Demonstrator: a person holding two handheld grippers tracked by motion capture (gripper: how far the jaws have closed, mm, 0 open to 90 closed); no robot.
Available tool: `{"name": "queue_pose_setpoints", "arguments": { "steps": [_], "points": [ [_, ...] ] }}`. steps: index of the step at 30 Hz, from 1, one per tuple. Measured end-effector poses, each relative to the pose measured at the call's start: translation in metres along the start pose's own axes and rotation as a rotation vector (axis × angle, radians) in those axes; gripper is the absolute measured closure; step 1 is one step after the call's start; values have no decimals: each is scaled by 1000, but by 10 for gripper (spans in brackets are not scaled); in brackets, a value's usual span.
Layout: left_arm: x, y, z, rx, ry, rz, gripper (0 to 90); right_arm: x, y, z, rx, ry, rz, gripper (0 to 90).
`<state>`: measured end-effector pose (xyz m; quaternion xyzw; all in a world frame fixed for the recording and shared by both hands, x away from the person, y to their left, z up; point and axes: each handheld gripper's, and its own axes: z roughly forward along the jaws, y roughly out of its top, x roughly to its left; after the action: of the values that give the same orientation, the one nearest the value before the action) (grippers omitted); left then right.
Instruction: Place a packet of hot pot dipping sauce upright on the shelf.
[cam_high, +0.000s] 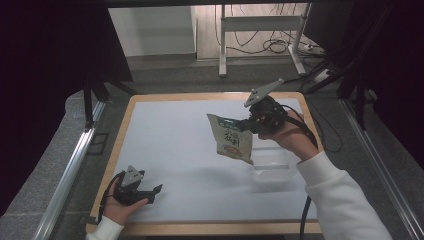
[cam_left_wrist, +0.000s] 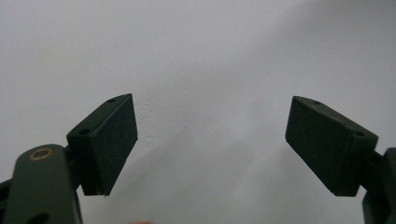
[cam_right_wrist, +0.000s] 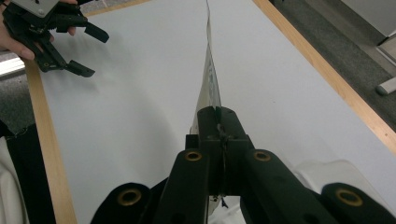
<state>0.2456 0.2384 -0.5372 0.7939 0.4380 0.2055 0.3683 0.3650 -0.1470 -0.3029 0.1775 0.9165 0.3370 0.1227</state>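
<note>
Above the white table (cam_high: 180, 150), my right gripper (cam_high: 248, 123) is clamped on a snack pouch's (cam_high: 231, 140) edge, pouch hanging over a clear tray (cam_high: 272, 174). My left gripper (cam_high: 155, 192) rests near the front edge, jaws wide apart. Cables trail across the floor behind.

White wood-rimmed table (cam_high: 175, 150), clear plastic container (cam_high: 272, 175)

Both handheld tools are matte black: the left black two-jaw gripper (cam_high: 150, 192) carries a small grey three-cornered plate (cam_high: 132, 176) on top, and its flat rectangular black pads (cam_left_wrist: 112, 140) have small screw holes along their edges. The right black two-jaw gripper (cam_right_wrist: 218, 122) has brass-coloured rivets (cam_right_wrist: 193, 155) at its linkage arms, a larger grey three-cornered plate (cam_high: 263, 91) and a trailing black cable (cam_high: 303, 222). The person wears white long sleeves (cam_high: 345, 200).
</note>
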Motion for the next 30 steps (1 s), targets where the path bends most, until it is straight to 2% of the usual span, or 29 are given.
{"name": "queue_pose_setpoints", "arguments": {
  "steps": [30],
  "points": [
    [0, 0, 2, 11, 6, 4, 167, -17, -35, -43, -18, -55, 34, 895]
  ]
}}
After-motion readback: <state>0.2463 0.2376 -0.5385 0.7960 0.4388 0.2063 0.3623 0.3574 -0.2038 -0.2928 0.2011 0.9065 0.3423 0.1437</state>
